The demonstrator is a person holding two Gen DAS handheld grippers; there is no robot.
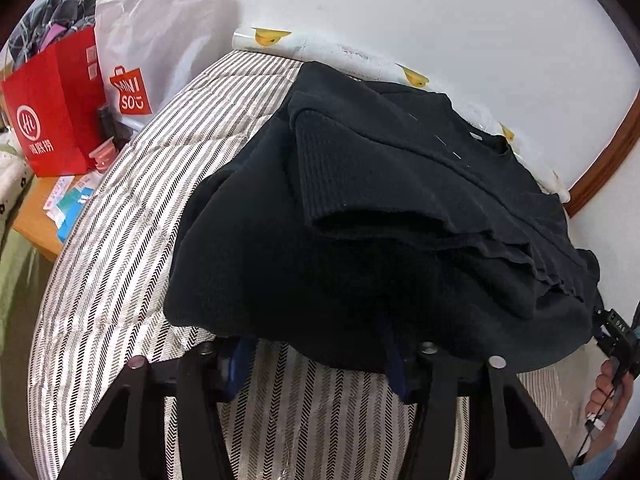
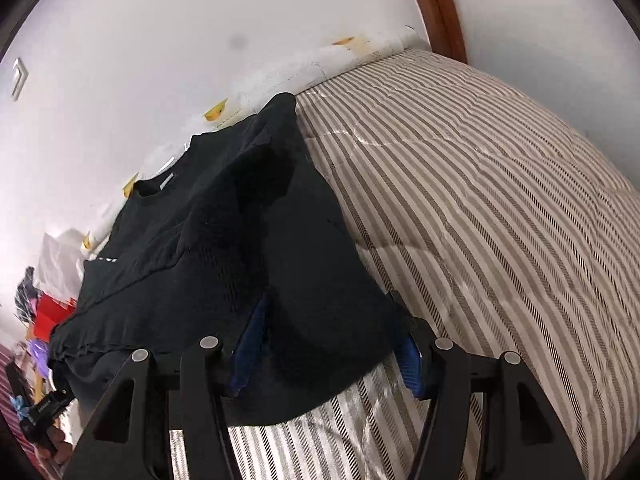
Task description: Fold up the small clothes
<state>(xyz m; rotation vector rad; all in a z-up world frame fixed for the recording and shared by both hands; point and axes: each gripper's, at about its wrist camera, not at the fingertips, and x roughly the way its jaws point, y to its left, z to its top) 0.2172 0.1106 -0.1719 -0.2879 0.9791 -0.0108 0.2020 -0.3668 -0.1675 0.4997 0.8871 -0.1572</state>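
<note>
The bed, covered with a brown-and-white striped quilt, fills most of both views and stands against a white wall. A wooden door frame rises at the far corner of the bed.

The black sweater lies on the quilt, close to the wall side. It is partly folded: one sleeve, with its ribbed cuff, is laid across the body. The neck opening points toward the wall. The near hem of the sweater reaches both grippers.

The left gripper sits at the near hem. Its blue-padded fingers stand apart, and the right-hand finger is tucked under the edge of the cloth. The jaws are spread; no fabric is pinched between them.

The right gripper sits at the opposite part of the hem. Its blue-padded fingers also stand apart, with the hem draped over and between them. The jaws are spread and do not clamp the cloth.

Beside the bed, in the left wrist view, a red paper bag stuffed with clothes stands on a wooden side table. A white shopping bag with a red logo stands just beside it. A strip of white sheet with yellow duck prints runs between the quilt and the wall.
</note>
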